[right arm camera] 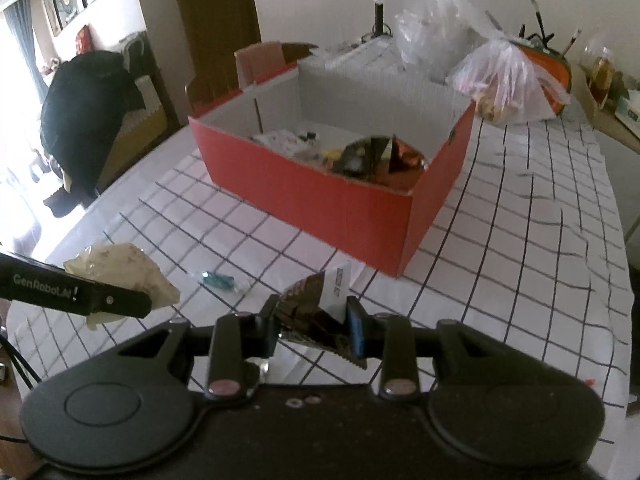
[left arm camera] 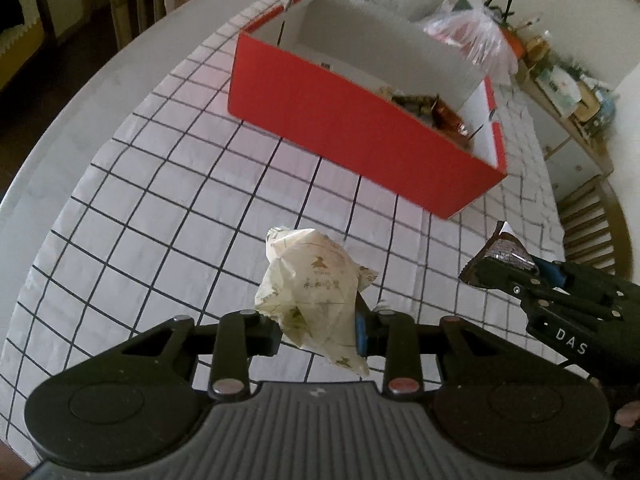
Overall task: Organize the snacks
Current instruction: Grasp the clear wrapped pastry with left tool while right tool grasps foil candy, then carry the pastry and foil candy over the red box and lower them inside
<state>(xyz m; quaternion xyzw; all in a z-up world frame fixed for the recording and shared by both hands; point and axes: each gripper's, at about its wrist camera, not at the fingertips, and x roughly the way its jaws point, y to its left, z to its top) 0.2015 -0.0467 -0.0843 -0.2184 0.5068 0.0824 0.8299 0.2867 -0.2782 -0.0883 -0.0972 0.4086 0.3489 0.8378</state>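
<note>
Ahead of both my jaws the red box (right arm camera: 320, 196) sits open-topped on the checked desk (left arm camera: 160, 208), with bare cloth between, so I judge a clear carry over its near wall. My left gripper (left arm camera: 316, 330) is clamped on a cream paper-wrapped snack (left arm camera: 312, 288), light and crushable. My right gripper (right arm camera: 312, 326) pinches a dark foil packet (right arm camera: 308, 308), slippery, best held mid-body.
</note>
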